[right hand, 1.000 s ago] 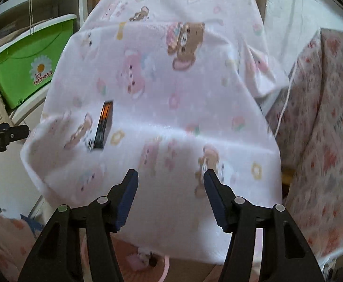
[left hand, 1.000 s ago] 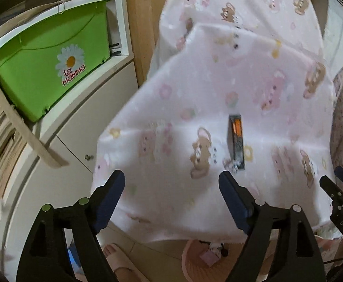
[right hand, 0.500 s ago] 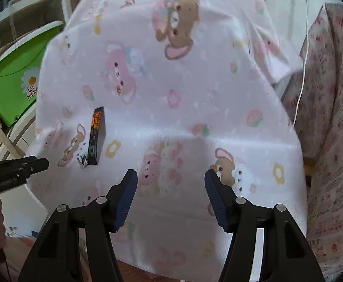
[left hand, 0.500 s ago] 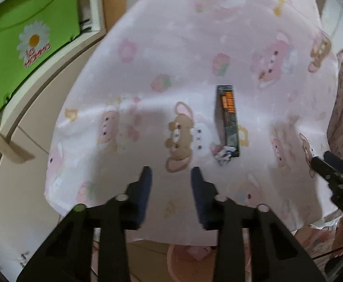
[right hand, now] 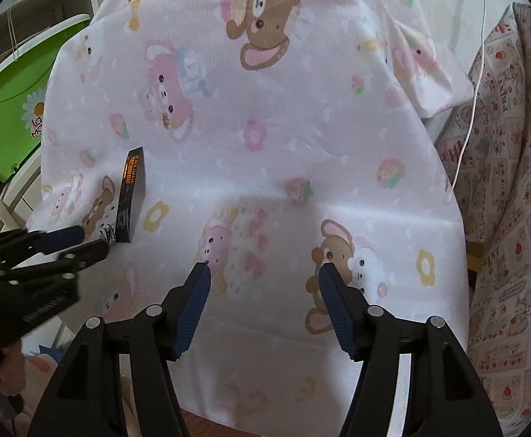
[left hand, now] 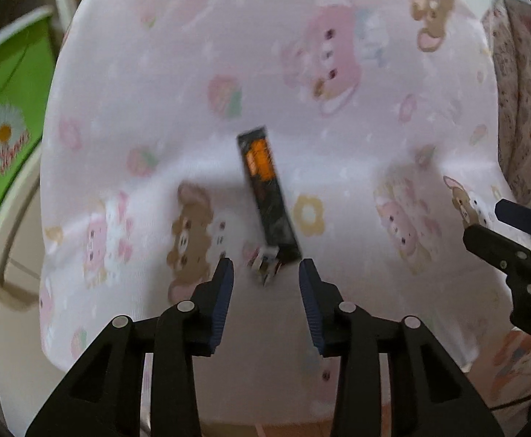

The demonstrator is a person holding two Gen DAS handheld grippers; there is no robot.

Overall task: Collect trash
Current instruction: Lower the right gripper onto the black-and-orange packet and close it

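A long black wrapper with an orange label lies on the pink bear-print cloth, its torn end toward me. My left gripper is open, its fingertips on either side of the wrapper's torn near end, not closed on it. In the right wrist view the wrapper lies at the left with the left gripper right at its near end. My right gripper is open and empty above the cloth, to the right of the wrapper.
A green plastic bin with a daisy logo stands on a white shelf at the left. A second patterned cloth covers something at the right, with a white cable hanging beside it. The cloth's front edge drops off below the grippers.
My left gripper moved forward and right to the wrapper's near end; its jaws narrowed from wide open, then opened a little. My right gripper moved forward over the cloth, still open.
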